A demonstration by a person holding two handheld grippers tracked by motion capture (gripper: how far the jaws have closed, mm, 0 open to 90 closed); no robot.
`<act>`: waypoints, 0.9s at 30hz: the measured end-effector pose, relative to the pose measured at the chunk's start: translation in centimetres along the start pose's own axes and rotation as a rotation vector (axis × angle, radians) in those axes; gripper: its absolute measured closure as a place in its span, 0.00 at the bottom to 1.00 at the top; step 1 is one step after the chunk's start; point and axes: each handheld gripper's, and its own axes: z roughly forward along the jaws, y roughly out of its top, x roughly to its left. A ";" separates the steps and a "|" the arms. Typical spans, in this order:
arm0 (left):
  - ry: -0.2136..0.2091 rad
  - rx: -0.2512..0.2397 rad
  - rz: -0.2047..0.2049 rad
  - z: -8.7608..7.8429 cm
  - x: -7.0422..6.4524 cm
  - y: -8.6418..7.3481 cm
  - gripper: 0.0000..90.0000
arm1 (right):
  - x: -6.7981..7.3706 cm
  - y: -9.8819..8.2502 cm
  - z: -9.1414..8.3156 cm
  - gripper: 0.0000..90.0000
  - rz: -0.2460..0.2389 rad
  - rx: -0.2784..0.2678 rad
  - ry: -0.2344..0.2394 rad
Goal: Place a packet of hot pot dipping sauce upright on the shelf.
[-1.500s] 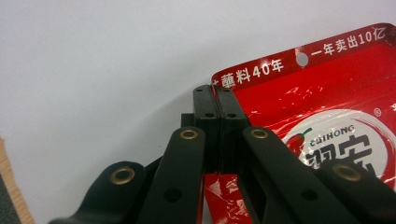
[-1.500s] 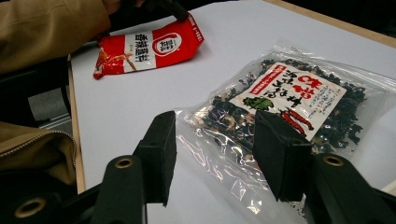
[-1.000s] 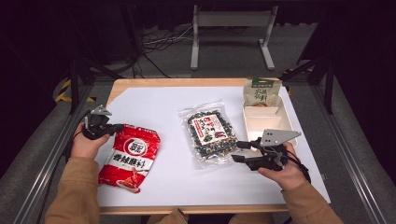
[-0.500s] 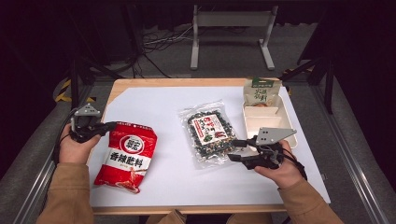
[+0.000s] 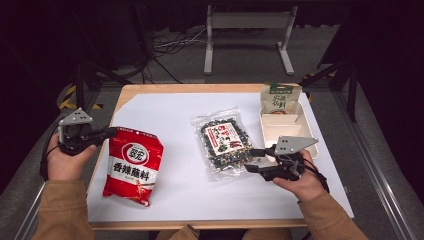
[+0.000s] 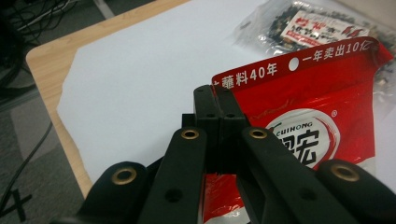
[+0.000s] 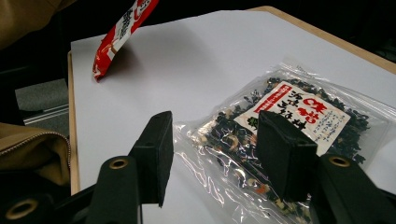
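The red pouch [image 5: 132, 165] sits at the left of the white sheet [image 5: 175, 115], its top corner pinched in the closed left gripper [image 5: 111, 133]. In the left gripper view the jaws meet tightly on the pouch's upper left edge [image 6: 299, 121], and its top end looks raised off the sheet while its bottom end rests there. So the pick of this pouch appears under way: gripped, partly lifted, not yet carried anywhere.

The clear bag [image 5: 224, 142] of dark dried mix lies flat at mid-table. The right gripper [image 5: 254, 160] is at its right edge, jaws apart and lately widening; in the right gripper view they straddle the bag's near corner [image 7: 261, 154] without pressing on it. That grab is not yet made.

At the far right a pale tray [image 5: 280, 120] holds a green pouch [image 5: 279, 98] standing at its back end. If the tray is the goal, one pouch looks packed and two remain.
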 end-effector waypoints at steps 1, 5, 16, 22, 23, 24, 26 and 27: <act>-0.006 -0.008 -0.002 -0.2 -0.1 0.0 1.00 | 0.0 0.0 0.0 0.52 0.000 0.000 0.000; -0.025 -0.032 0.006 -0.9 -0.5 0.2 1.00 | -0.1 0.0 -0.1 0.52 0.001 -0.004 -0.005; -0.142 -0.164 0.082 -2.9 -2.6 1.3 1.00 | -0.1 0.0 -0.2 0.51 0.000 -0.013 -0.008; -0.190 -0.201 0.134 -3.6 -3.9 1.8 1.00 | -0.2 -0.1 -0.2 0.51 0.001 -0.015 -0.006; -0.198 -0.207 0.146 -3.7 -4.2 1.9 1.00 | -0.2 0.0 -0.2 0.51 -0.001 -0.017 -0.007; -0.209 -0.214 0.154 -3.7 -4.5 2.0 1.00 | -0.2 0.0 -0.2 0.51 -0.002 -0.017 -0.007; -0.221 -0.228 0.175 -3.8 -5.1 2.4 1.00 | -0.2 -0.1 -0.2 0.51 -0.001 -0.019 -0.007; -0.221 -0.231 0.181 -3.8 -5.4 2.5 1.00 | -0.2 -0.1 -0.2 0.51 -0.003 -0.020 -0.007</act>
